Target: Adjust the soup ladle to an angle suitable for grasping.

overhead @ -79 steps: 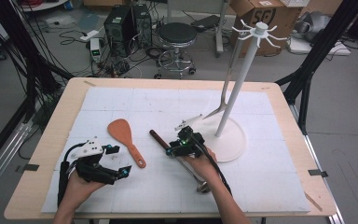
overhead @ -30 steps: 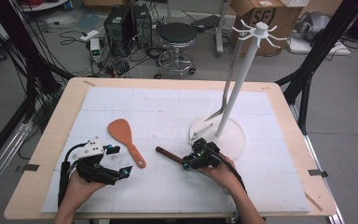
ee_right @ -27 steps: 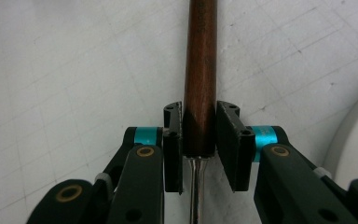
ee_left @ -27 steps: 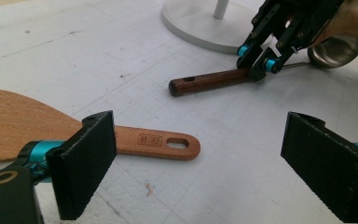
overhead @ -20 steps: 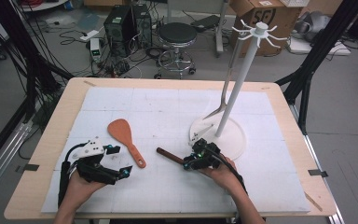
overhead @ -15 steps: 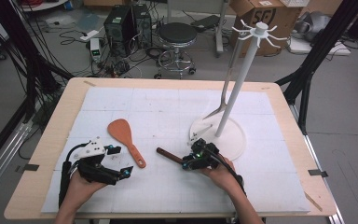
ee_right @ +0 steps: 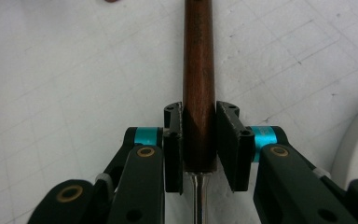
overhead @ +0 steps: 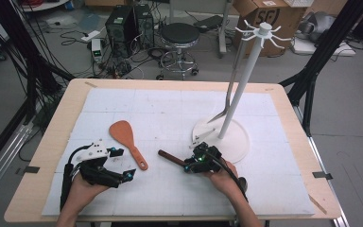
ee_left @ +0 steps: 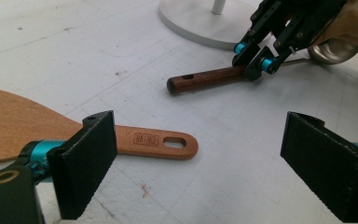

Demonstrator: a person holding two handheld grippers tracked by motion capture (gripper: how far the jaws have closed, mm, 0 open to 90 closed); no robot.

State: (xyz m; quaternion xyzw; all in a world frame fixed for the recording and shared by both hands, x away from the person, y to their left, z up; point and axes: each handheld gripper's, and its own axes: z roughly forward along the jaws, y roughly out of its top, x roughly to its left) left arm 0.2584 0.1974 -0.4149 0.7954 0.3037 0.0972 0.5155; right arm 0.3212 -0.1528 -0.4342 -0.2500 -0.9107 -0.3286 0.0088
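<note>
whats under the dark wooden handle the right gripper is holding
The white gridded mat lies under the dark wooden handle, which the right gripper clamps near its metal end. The strip of mat directly beneath the handle is covered, so whether it rests there or is lifted is unclear.

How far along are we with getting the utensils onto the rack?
One utensil already hangs on the rack. In hand: the right gripper has its jaws clamped on the ladle, by its dark wooden handle, still low on the table. Left: hanging it, then the wooden spatula, which lies untouched in front of the open left gripper.
</note>
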